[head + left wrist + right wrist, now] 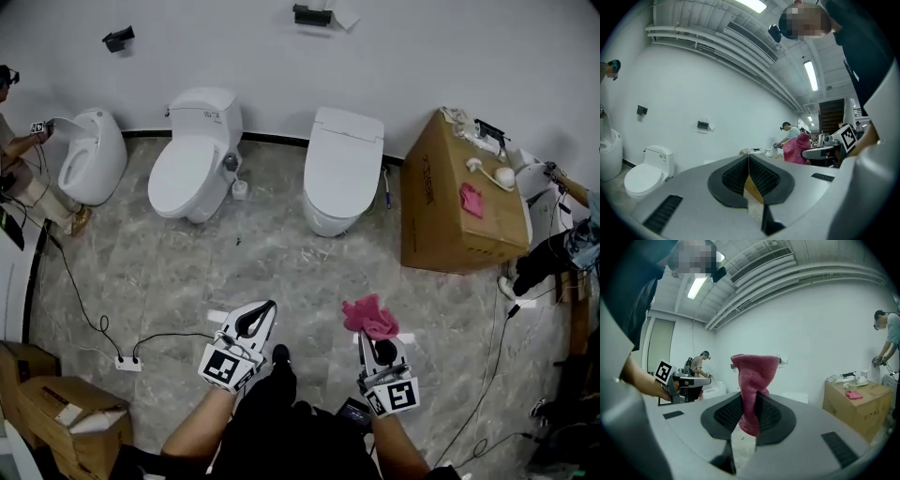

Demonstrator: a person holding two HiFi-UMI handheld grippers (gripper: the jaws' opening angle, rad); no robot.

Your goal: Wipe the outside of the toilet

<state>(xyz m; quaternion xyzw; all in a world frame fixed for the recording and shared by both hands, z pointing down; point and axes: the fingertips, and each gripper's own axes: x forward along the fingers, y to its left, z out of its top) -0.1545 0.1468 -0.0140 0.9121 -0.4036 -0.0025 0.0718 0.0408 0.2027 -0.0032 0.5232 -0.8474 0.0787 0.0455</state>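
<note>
Three white toilets stand along the far wall: a round one point(92, 153) at the left, a middle one point(195, 155) with a tank, and a tankless one point(341, 169) right of centre. My right gripper point(373, 330) is shut on a pink cloth point(368, 315), which sticks up between its jaws in the right gripper view point(753, 380). My left gripper point(263, 310) is shut with nothing in it; its pads point(740, 171) meet in the left gripper view. Both grippers hang low over the floor, well short of the toilets.
A large cardboard box point(459, 202) with a second pink cloth point(471, 199) stands at the right. A power strip point(127, 363) and cables point(80, 305) lie on the marble floor at the left. More boxes point(56, 412) sit bottom left. People work at both edges.
</note>
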